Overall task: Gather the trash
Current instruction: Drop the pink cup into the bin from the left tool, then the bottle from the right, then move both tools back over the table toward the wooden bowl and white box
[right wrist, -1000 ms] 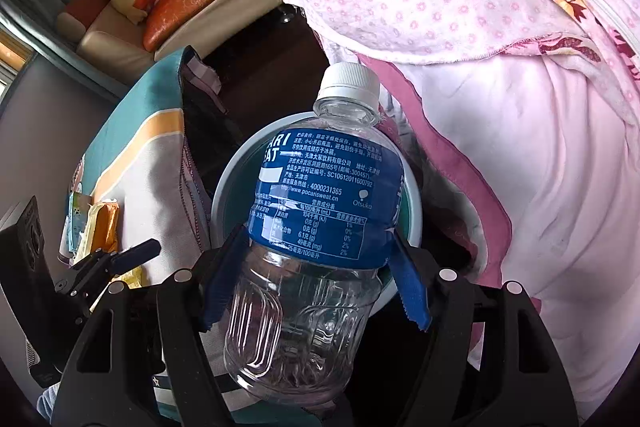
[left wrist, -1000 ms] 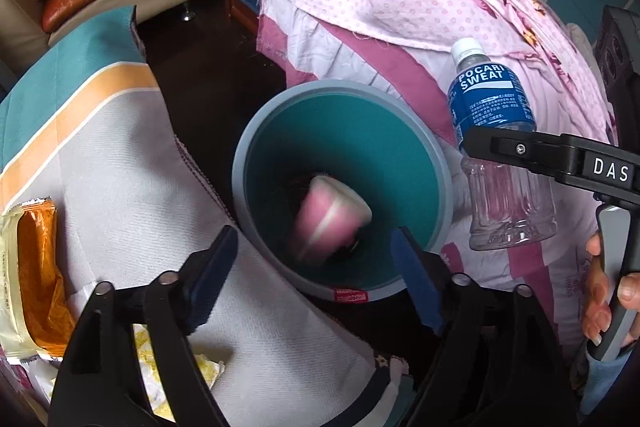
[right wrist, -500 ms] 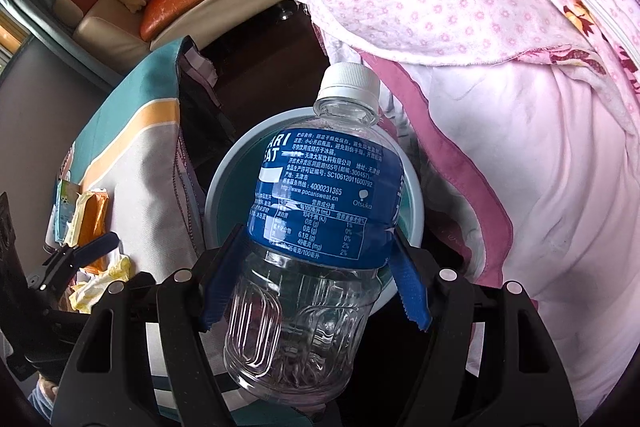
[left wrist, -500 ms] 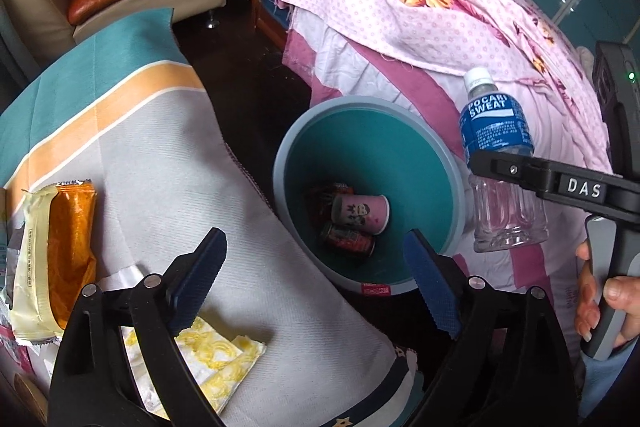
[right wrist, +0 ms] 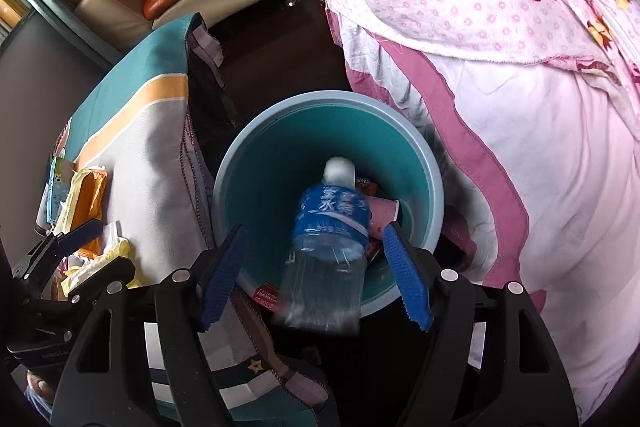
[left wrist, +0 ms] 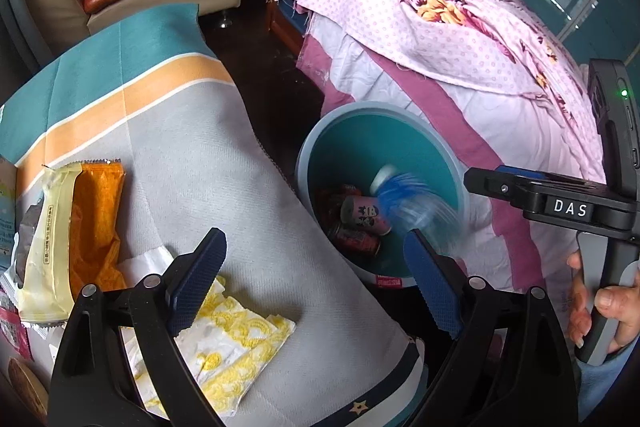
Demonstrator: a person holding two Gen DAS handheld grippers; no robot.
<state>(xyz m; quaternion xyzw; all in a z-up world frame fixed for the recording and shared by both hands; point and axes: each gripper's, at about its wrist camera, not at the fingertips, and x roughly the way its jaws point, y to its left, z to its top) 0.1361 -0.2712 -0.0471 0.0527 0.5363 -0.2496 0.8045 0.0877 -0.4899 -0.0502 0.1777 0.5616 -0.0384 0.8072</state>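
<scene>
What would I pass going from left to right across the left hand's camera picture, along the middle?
Orange and cream snack wrapper → grey striped cloth → teal bin holding a pink cup and a blurred blue-labelled bottle → black gripper marked DAS in a hand.

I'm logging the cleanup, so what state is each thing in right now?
Plastic bottle: released, blurred, dropping into the bin, cap end first.
Bin: upright, open-topped, partly filled.
Pink cup: on its side in the bin.
Right claw: open, touching nothing.
Left claw: open, empty, over the cloth.
Orange wrapper: torn open, flat on the cloth.
Yellow-patterned napkin: crumpled on the cloth.
</scene>
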